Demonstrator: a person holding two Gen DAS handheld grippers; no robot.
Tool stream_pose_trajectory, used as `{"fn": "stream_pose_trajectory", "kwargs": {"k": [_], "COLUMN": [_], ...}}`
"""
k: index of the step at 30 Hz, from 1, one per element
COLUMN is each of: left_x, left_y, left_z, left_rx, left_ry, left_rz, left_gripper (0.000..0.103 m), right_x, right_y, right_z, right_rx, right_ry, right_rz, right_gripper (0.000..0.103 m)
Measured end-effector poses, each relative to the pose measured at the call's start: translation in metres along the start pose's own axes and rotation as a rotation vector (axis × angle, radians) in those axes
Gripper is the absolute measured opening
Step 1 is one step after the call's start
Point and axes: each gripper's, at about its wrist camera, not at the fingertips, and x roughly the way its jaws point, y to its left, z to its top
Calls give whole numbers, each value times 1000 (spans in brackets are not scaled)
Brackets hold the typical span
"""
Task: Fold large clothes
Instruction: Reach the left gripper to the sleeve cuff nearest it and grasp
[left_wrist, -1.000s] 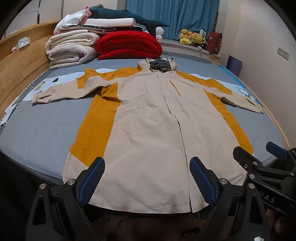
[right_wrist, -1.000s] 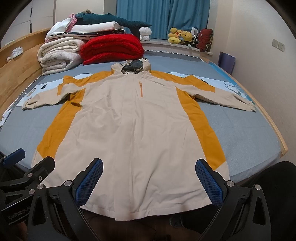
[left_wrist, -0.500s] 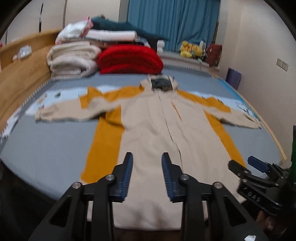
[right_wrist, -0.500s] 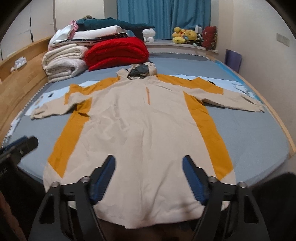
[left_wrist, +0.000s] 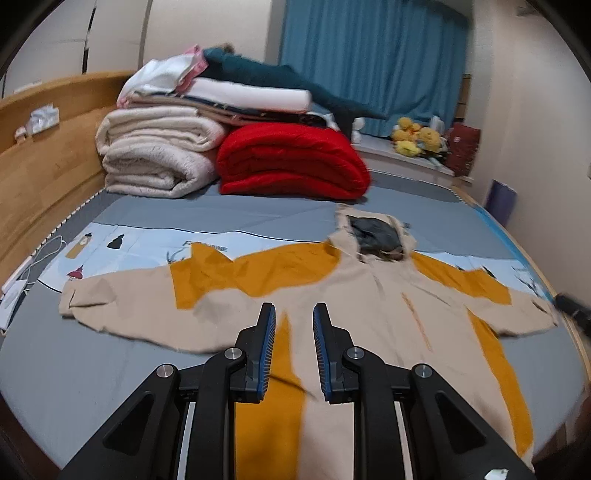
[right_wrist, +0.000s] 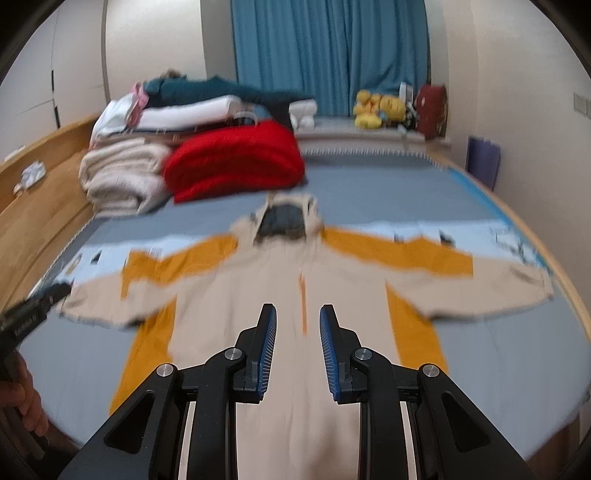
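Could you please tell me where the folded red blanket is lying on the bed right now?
In both wrist views the red blanket lies at the far end of the bed, left of centre, beside the cream blankets and just beyond the jacket's hood.

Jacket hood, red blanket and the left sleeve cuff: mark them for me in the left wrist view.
jacket hood (left_wrist: 373, 236), left wrist view, on its dark lining.
red blanket (left_wrist: 291, 158), left wrist view, on the folded top layer.
left sleeve cuff (left_wrist: 79, 299), left wrist view, on the beige end of the sleeve lying flat.
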Motion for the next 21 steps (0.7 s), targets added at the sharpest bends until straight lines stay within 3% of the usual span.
{"fn": "stream_pose_trajectory", "kwargs": {"k": [3, 5, 7, 9, 10, 11, 14, 21], "left_x": [41, 66, 79, 90, 98, 104, 126, 162], "left_y": [42, 72, 92, 106, 117, 127, 165, 265], "left_z": [14, 15, 10, 6, 3, 3, -4, -26], "left_rx": [-69, -117, -120, -88, -75, -85, -150, -285], "left_ry": [25, 36, 20, 26, 43, 58, 124, 216], "left_rz": [63, 104, 148, 205, 240, 256, 279, 421], "left_gripper": [20, 34, 39, 40, 41, 42, 42, 43], "right_x": [24, 36, 51, 57, 64, 72, 98, 139], "right_y": [12, 19, 23, 24, 25, 25, 34, 37], "right_z": [40, 58, 68, 64, 58, 54, 53, 42], "right_rx": [-33, -44, -29, -27, -33, -31, -39, -81], "right_ry": [-73, -117, -172, -227, -255, -246, -173, -108], "right_rz": [15, 25, 88, 131, 136, 132, 182, 137], "right_gripper": [26, 27, 31, 56, 63, 71, 72, 72]}}
